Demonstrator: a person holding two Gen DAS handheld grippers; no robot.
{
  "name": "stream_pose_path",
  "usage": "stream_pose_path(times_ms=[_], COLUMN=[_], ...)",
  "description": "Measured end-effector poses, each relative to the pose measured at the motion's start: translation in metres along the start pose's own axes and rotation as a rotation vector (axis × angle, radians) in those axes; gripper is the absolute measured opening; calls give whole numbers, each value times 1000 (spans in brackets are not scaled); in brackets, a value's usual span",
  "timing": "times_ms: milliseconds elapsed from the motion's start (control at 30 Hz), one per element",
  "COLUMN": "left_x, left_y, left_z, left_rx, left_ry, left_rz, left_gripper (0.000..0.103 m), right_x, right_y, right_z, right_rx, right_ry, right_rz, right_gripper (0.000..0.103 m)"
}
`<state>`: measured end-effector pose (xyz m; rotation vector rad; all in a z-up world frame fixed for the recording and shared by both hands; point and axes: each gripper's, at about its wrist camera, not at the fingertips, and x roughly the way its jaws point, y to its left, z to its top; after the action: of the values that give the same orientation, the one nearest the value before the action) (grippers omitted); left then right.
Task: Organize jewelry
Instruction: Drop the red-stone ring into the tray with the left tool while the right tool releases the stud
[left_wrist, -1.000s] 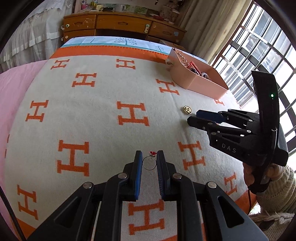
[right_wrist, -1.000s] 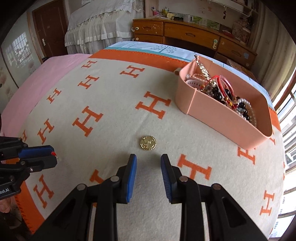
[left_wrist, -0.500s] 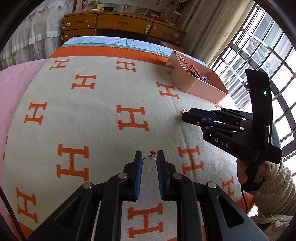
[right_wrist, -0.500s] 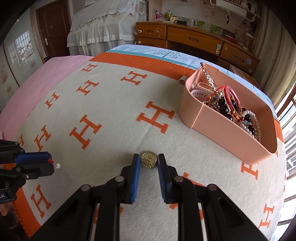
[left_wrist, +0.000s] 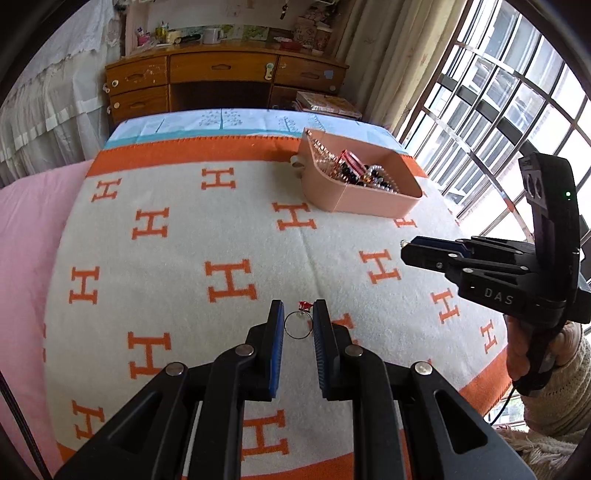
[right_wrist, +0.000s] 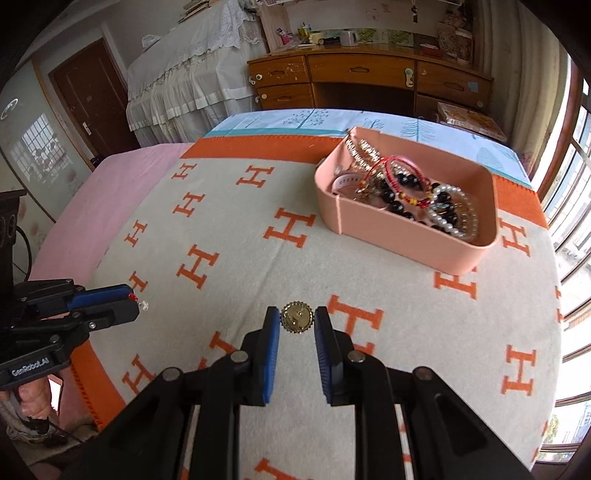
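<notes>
My left gripper is shut on a thin silver ring with a red stone, held between its blue pads above the blanket. My right gripper is shut on a round gold pendant, also lifted off the blanket. A pink tray full of beaded bracelets and necklaces sits at the far right of the bed. In the left wrist view the right gripper hangs at the right; in the right wrist view the left gripper shows at the left with the ring at its tip.
A cream blanket with orange H marks and an orange border covers the bed. A pink sheet lies to the left. A wooden desk stands beyond the bed, and barred windows run along the right.
The right gripper closed on the gold pendant and lifted it off the blanket. Both grippers rose, so the bed looks farther away. The left gripper kept its hold on the ring.
</notes>
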<state>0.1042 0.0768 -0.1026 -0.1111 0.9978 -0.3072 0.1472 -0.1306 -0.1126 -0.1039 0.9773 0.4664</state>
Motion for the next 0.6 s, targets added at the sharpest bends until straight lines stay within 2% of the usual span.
stream_pose_path(times_ms=[167,333,467,600], left_x=[-32,-53,-50,-19], left_y=[-38,-72,-94,-107], left_z=[56,124,172,205], left_rx=[99,153,159,151], left_ry=[-62,-132,-161,-145], left_rz=[32,61,76,81], left_gripper=[13,13,13,13], right_x=[-74,-134,-145,-124], right_y=[-16,-25,-37,-58], right_z=[36,82,114,134], right_rx=[46,62,85,111], right_ry=[-93,-197,-231,-194], right_rz=[-15,-33,-73,-114], right_gripper=[19,19,19,19])
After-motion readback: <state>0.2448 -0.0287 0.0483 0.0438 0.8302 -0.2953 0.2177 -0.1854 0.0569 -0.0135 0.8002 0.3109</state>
